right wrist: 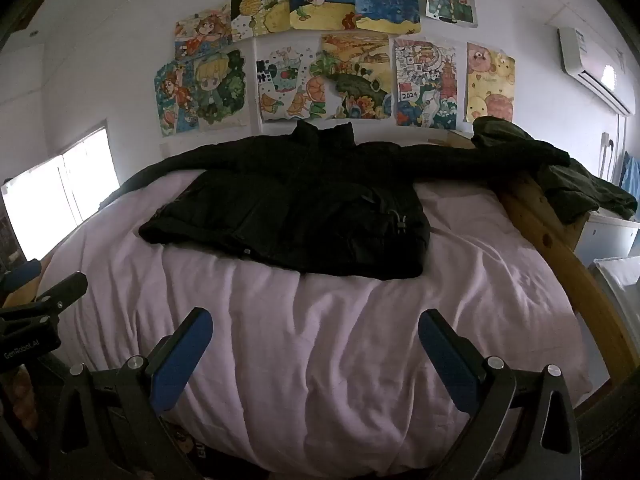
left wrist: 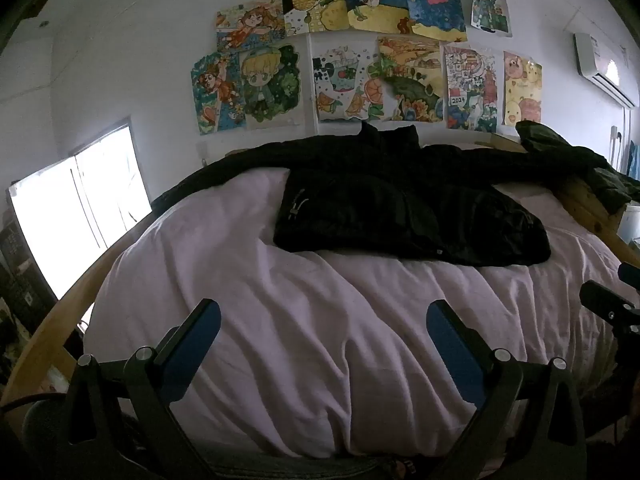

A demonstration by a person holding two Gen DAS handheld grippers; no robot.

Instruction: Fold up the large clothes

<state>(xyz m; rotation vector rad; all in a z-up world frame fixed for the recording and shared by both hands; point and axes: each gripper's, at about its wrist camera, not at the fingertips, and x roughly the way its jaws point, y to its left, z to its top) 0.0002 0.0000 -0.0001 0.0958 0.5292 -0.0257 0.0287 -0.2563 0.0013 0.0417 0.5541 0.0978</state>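
The black jacket (left wrist: pixel 400 208) lies spread flat across the far half of the bed (left wrist: pixel 280 320), sleeves out and no fold visible, while the left gripper (left wrist: pixel 323 320) and right gripper (right wrist: pixel 316 330) hover wide open and empty, so folding seems wholly ahead.

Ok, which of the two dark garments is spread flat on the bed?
The black jacket, lying sleeves out on the pink duvet. The olive-green garment is bunched over the wooden bed rail.

Your black jacket (left wrist: pixel 408 204) too dark for seams or zip to read, its left sleeve end lost past the bed (left wrist: pixel 280 300) edge, your right gripper (left wrist: pixel 612 304) cut off at frame's edge, window (left wrist: pixel 80 208) blown out white.
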